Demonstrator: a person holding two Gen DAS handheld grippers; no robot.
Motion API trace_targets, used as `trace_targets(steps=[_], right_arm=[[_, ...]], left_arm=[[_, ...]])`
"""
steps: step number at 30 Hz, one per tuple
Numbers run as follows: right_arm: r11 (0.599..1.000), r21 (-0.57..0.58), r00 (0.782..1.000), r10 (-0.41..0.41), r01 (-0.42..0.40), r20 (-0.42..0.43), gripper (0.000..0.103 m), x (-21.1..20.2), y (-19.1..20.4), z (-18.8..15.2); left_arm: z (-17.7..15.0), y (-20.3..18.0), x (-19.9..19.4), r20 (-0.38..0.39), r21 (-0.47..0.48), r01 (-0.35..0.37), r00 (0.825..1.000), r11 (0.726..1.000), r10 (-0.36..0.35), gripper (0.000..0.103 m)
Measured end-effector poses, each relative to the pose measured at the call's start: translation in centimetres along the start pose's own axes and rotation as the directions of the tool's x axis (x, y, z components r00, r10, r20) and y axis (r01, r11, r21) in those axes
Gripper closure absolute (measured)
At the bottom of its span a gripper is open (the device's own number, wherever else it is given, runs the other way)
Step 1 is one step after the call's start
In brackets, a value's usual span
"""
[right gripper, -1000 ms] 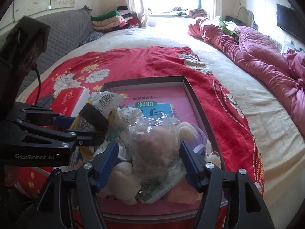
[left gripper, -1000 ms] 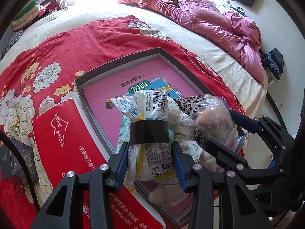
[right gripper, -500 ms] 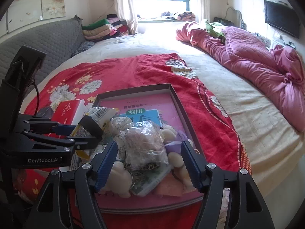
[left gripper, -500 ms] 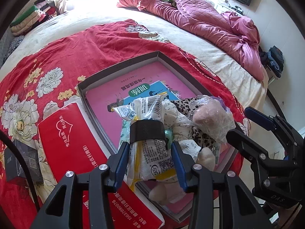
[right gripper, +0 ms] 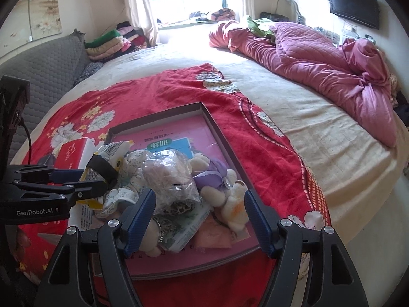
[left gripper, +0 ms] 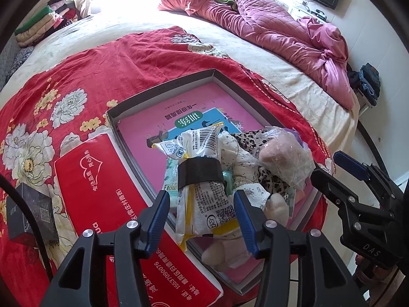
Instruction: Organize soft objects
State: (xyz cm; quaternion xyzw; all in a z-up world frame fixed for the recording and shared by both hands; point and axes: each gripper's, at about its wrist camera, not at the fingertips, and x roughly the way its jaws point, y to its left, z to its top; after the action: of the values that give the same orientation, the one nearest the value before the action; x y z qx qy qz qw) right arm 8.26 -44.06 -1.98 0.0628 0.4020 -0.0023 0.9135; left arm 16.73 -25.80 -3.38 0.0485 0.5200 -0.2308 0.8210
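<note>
A shallow grey tray [left gripper: 163, 87] [right gripper: 219, 138] on the bed holds a pink book and a pile of soft things. My left gripper [left gripper: 202, 215] [right gripper: 94, 179] straddles a white packet [left gripper: 207, 204] wrapped in a black band; its jaws are opening and a small gap shows on each side. A pink plush in a clear bag [left gripper: 283, 158] [right gripper: 171, 174] lies on the pile beside a purple-dressed bear [right gripper: 212, 176]. My right gripper [right gripper: 198, 215] [left gripper: 326, 165] stands open, short of the bag and not touching it.
A red tissue box [left gripper: 102, 192] [right gripper: 74, 153] lies left of the tray, with a small black box [left gripper: 30, 215] beyond it. A red floral blanket [left gripper: 76, 76] lies under them. A pink quilt [right gripper: 319, 58] is heaped at the back right. The bed edge runs close on the right.
My right gripper let go of the bagged pink plush and drew back from it. The plush now rests on the pile. The left jaws have spread off the packet.
</note>
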Motion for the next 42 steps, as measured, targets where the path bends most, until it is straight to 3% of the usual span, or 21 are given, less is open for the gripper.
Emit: trace_targets(steps=[8,13,26,42], right_arm=[[1.000,0.006,1.000,-0.003,0.003,-0.001,0.030,0.0,0.1,0.0],[1.000,0.007,1.000,-0.005,0.005,0.002,0.030,-0.1,0.3,0.0],[0.999,0.021,0.998,-0.043,0.043,0.034,0.029,-2.8,1.4,-0.2],[0.988,0.064,0.979,-0.150,0.142,0.139,0.029,-11.1,5.6,-3.3]], left_arm=[[-0.4,0.3,-1.0,0.022,-0.019,0.068,0.997,0.997,-0.068,0.044],[-0.4,0.8,-1.3,0.030,-0.029,0.073,0.997,0.997,-0.072,0.042],[-1.8,0.6,-4.6,0.094,-0.023,0.011,0.996,1.000,-0.008,0.038],[-6.9,1.3,-10.1,0.150,-0.027,-0.043,0.988,0.999,0.047,0.038]])
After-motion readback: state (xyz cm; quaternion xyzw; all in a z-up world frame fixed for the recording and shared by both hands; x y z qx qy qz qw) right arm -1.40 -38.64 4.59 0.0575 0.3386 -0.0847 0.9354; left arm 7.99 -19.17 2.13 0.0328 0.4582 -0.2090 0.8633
